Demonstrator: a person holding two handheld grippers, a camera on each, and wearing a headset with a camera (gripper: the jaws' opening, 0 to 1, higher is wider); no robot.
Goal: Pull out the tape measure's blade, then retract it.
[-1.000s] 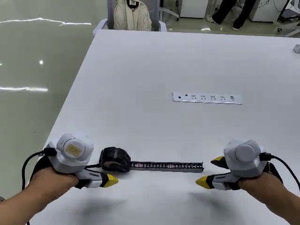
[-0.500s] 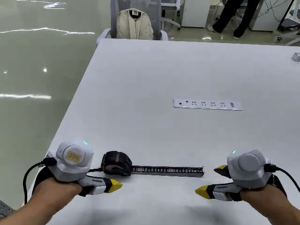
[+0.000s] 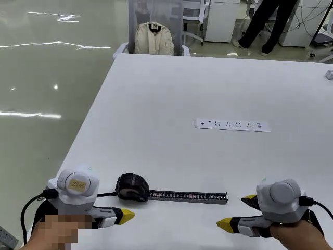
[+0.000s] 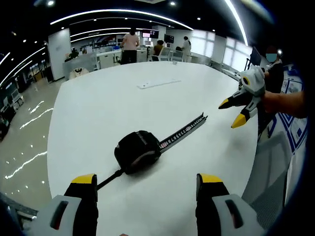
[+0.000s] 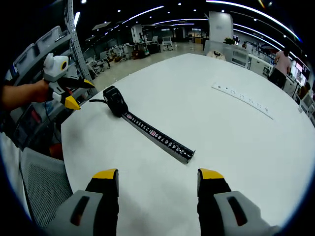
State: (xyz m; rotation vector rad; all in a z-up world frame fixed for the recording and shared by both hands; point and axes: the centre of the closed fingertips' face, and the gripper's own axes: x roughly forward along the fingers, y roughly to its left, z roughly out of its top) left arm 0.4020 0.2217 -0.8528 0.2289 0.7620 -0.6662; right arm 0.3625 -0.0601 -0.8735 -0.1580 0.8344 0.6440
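Observation:
A black tape measure (image 3: 132,187) lies on the white table (image 3: 208,94) near its front edge. Its dark blade (image 3: 188,196) is pulled out flat to the right, ending at a hook tip (image 3: 225,197). My left gripper (image 3: 117,207) is open just left of the case, apart from it; the left gripper view has the case (image 4: 138,150) ahead between the jaws. My right gripper (image 3: 237,212) is open, a little right of the blade tip, holding nothing. The right gripper view has the blade (image 5: 156,136) running away to the case (image 5: 114,100).
A white power strip (image 3: 232,125) lies mid-table. A chair with a pale jacket (image 3: 154,37) stands at the far end. A person's legs (image 3: 263,23) are beyond the table. The table's left edge (image 3: 86,125) drops to a shiny floor.
The head camera has tilted, so the picture shifted down. Both grippers have drawn back slightly toward the front edge. The tape measure and its extended blade lie unchanged.

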